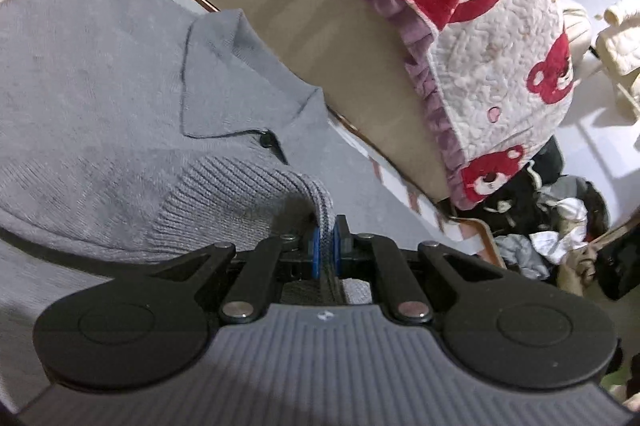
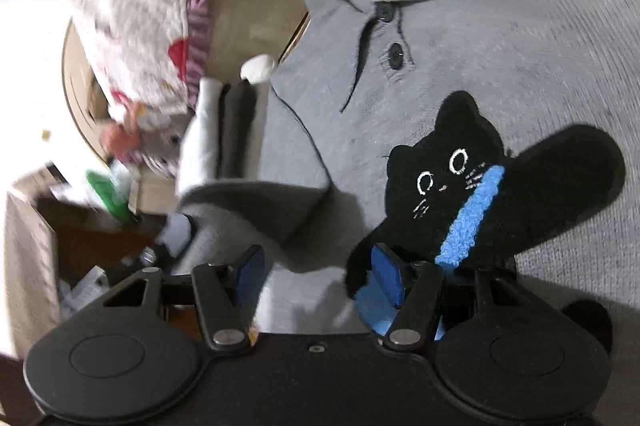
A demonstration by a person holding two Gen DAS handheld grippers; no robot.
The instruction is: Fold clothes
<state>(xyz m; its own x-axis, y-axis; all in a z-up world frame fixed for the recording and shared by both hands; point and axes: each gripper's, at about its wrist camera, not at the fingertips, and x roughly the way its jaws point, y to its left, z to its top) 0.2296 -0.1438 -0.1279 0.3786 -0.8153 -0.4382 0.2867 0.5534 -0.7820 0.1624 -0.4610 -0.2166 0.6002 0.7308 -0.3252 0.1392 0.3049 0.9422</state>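
A: Where's the grey knitted polo sweater (image 1: 100, 98)?

B: Its ribbed cuff (image 1: 322, 214) is pinched between the left gripper (image 1: 326, 246) pads, pressed together; the body stretches ahead and left of them.

A: And the right gripper (image 2: 316, 274)?

B: Fingers spread, empty, over the black cat patch (image 2: 480, 186); a folded edge lies just ahead-left. I'd judge left leads.

A quilted white blanket (image 1: 472, 6) with red bears and a purple frill hangs at one o'clock over a tan board (image 1: 320, 38). At three o'clock, bright light falls on the pale floor (image 1: 592, 130), with heaped clutter (image 1: 540, 222) below. In the right wrist view, an open cardboard box (image 2: 28, 246) sits at eight o'clock.
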